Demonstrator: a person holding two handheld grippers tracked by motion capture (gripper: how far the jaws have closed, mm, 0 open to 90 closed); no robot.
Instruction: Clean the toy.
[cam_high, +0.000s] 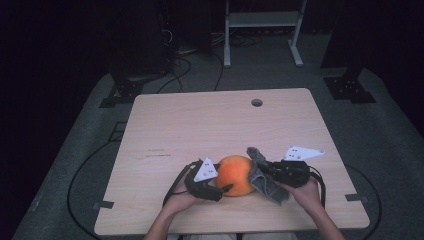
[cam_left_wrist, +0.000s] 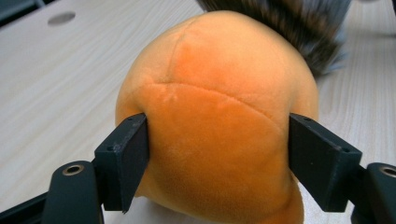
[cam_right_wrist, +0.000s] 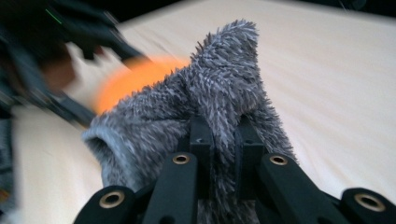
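while our left gripper (cam_left_wrist: 217, 154) clamps the orange plush ball (cam_left_wrist: 219, 116) between its two jaws, one pressed to each side, the ball rests on the wooden table (cam_high: 200, 125) near its front edge. our right gripper (cam_right_wrist: 219, 140) is pinched tight on a grey furry cloth (cam_right_wrist: 219, 88) touching the ball's right side.

No readable text or labels.
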